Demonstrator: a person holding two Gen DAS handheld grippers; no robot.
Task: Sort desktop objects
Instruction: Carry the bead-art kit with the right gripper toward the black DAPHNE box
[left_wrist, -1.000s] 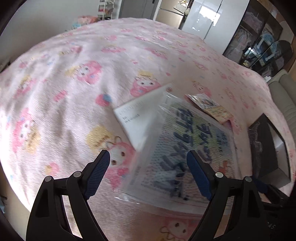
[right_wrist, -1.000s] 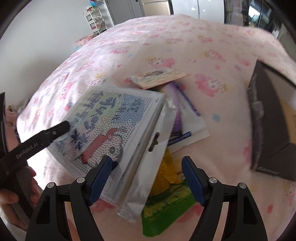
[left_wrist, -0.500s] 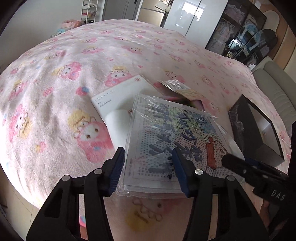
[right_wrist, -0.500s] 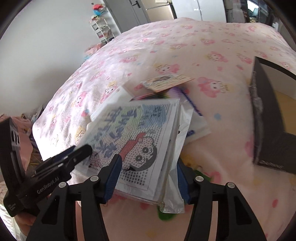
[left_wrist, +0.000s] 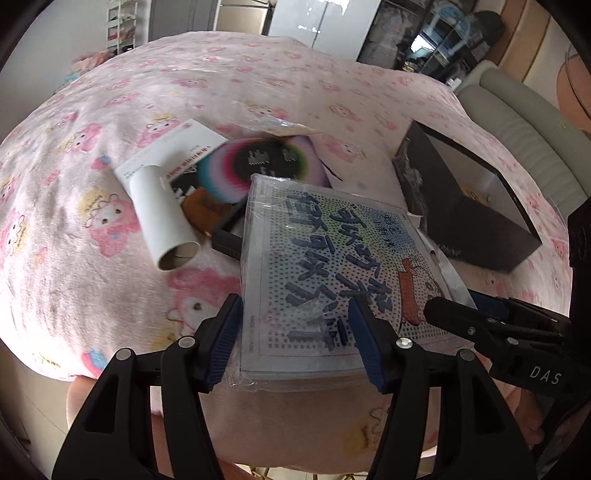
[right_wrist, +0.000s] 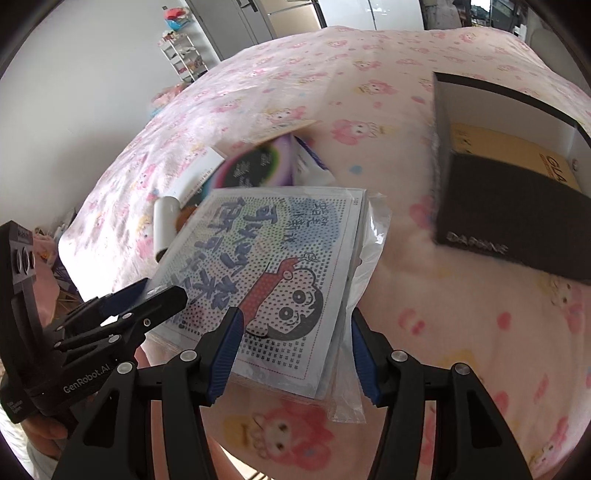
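A flat bead-art kit in a clear plastic bag (left_wrist: 325, 266) (right_wrist: 269, 273), printed with blue characters and a cartoon figure, is held up off the pink blanket. My left gripper (left_wrist: 295, 332) is shut on its near edge, and also shows in the right wrist view (right_wrist: 155, 299). My right gripper (right_wrist: 291, 347) is shut on the kit's other near corner, and also shows in the left wrist view (left_wrist: 454, 317). Beneath lie a black box with a rainbow circle (left_wrist: 258, 166), a white tube (left_wrist: 162, 218) and a white card (left_wrist: 170, 147).
An open black box (left_wrist: 469, 199) (right_wrist: 509, 192) with a yellow item inside stands to the right on the pink cartoon blanket (left_wrist: 92, 229). A small card (right_wrist: 284, 129) lies beyond the pile. The blanket's front edge is just under my grippers.
The kit has been lifted and drawn toward me, uncovering the rainbow box and white tube. Both grippers have closed on it from wide open.
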